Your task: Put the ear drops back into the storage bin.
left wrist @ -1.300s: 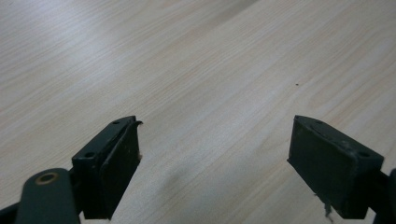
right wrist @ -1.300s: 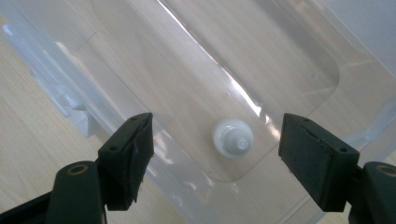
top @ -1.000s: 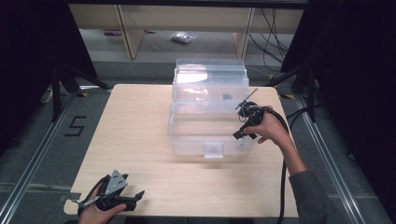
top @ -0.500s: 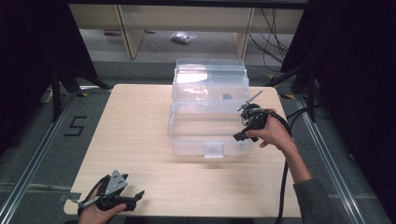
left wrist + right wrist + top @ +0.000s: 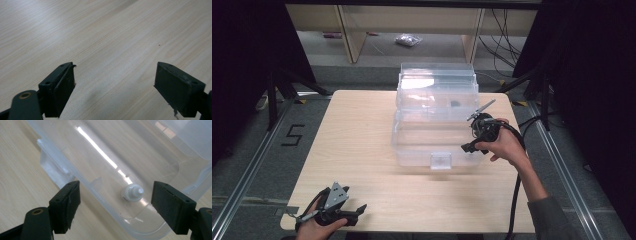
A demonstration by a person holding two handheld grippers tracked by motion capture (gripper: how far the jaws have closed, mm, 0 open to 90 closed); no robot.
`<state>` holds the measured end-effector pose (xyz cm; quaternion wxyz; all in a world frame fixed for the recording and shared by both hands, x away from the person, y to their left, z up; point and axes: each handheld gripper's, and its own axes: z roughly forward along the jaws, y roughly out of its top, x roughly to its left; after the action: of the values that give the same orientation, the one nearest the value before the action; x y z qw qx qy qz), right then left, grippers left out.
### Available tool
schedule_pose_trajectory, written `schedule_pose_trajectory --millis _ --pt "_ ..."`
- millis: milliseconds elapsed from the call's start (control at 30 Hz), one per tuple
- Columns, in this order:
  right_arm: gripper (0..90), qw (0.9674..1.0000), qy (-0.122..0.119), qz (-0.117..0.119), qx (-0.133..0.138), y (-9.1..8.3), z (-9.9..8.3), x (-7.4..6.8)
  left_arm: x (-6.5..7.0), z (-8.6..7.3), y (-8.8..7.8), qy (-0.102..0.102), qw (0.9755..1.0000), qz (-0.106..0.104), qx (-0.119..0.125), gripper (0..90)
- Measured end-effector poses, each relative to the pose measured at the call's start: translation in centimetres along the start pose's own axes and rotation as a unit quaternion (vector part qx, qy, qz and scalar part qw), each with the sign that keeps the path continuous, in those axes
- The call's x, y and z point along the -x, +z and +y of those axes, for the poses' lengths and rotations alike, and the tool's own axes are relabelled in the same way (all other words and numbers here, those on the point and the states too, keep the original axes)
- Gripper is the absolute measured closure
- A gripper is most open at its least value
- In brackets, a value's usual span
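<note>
- A person's left hand is resting at the near left corner of the table, partly cut off by the bottom edge of the high view.
- The left gripper is lying low over the bare wood; in the left gripper view its jaws are standing wide apart, released, with nothing between them.
- A light wood-grain table is standing on a grey floor between metal rails, with dark curtains hanging at both sides.
- A black "5" is marked on the floor just left of the table.
- A clear plastic box is sitting at the table's middle, toward the far side, its lid open and leaning back; the see-through walls are making its edges hard to trace.
- A small white knob is lying inside the box on its floor; what it is exactly is hard to tell.
- The right gripper is hovering at the box's right side, jaws spread wide and empty, framing the knob in the right gripper view.
- A crumpled bag is lying on the floor beyond the table, too small to identify.
</note>
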<state>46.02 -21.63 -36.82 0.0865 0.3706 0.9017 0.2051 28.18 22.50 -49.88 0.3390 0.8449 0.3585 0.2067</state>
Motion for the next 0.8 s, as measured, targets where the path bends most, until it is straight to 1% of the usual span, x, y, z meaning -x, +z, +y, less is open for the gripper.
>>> schedule_pose_trajectory --millis 33,67,200,300,400,433,467,500,567,600,633,800 --pt "24.2 0.9998 -0.016 -0.003 0.01 0.1 0.0 0.2 0.0 0.0 0.0 -0.003 1.0 -0.001 0.002 15.9" --pt "24.0 0.9998 -0.014 -0.001 0.012 0.1 -0.1 0.1 0.0 0.0 0.0 0.0 1.0 0.0 0.0 15.9" --pt "23.9 0.9998 -0.012 -0.004 0.016 0.0 -0.3 -0.1 0.0 0.0 0.0 0.001 1.0 0.0 0.0 15.9" --pt "23.9 0.9998 -0.01 0.001 0.019 -0.1 -0.5 -0.5 0.0 0.0 0.0 0.0 1.0 -0.001 0.0 15.9" --pt "23.9 0.9998 -0.006 -0.002 0.021 -0.2 -0.6 -0.7 0.0 0.0 0.0 0.0 1.0 -0.001 0.0 15.9" --pt "24.0 0.9994 -0.018 0.002 0.028 -0.2 -0.7 -0.8 0.0 0.0 0.0 -0.001 1.0 0.0 0.0 15.9" --pt "24.0 0.9996 -0.007 0.005 0.026 -0.3 -0.8 -1.0 0.0 0.0 0.0 -0.001 1.0 0.0 0.0 15.9" --pt "23.9 0.9992 -0.023 0.0 0.033 -0.3 -0.8 -0.9 0.0 0.0 0.0 0.001 1.0 0.0 0.0 15.9" --pt "23.9 0.9993 -0.021 0.004 0.032 -0.3 -0.8 -1.0 0.0 0.0 0.0 0.0 1.0 0.0 0.0 15.9" --pt "24.0 0.9995 -0.013 0.002 0.03 -0.5 -0.9 -1.2 0.0 0.0 0.0 -0.001 1.0 0.0 0.0 15.9" --pt "24.0 0.9993 -0.017 0.004 0.034 -0.5 -0.9 -1.3 0.0 0.0 0.0 -0.001 1.0 0.0 0.0 15.9" --pt "24.0 0.999 -0.017 0.005 0.04 -0.7 -1.2 -1.5 0.0 0.0 0.0 0.001 1.0 0.0 0.0 15.9"
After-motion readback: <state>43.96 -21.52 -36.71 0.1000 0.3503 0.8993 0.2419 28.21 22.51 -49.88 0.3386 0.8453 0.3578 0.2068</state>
